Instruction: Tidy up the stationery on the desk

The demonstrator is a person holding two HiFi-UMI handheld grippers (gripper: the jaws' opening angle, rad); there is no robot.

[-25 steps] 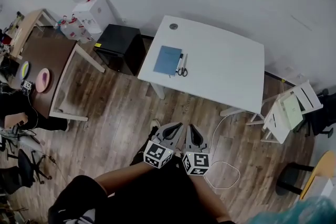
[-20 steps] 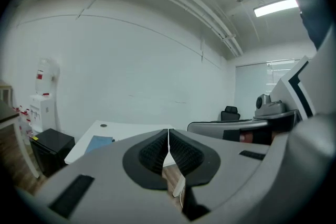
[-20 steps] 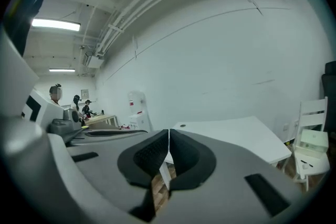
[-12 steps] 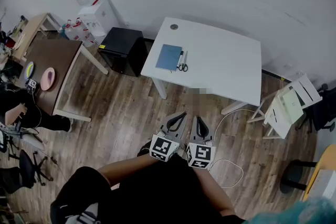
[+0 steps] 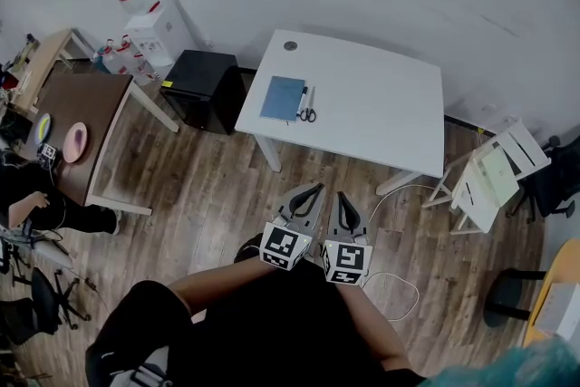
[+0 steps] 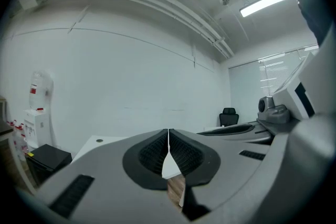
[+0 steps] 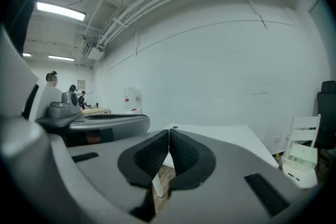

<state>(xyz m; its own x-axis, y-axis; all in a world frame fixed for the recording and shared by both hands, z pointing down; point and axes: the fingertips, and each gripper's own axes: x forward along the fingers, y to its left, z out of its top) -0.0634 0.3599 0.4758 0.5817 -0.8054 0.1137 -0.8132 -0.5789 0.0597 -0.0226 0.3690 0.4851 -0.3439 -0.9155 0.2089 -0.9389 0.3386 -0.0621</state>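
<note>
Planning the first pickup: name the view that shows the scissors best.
The head view: it looks down on the white desk, where the scissors lie beside the pen and blue notebook. Both gripper views skim level across the desk, so the scissors do not show in either.

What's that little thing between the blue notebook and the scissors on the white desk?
A pen, lying lengthwise beside the blue notebook, with the scissors just past it on the white desk. Only the head view shows it.
</note>
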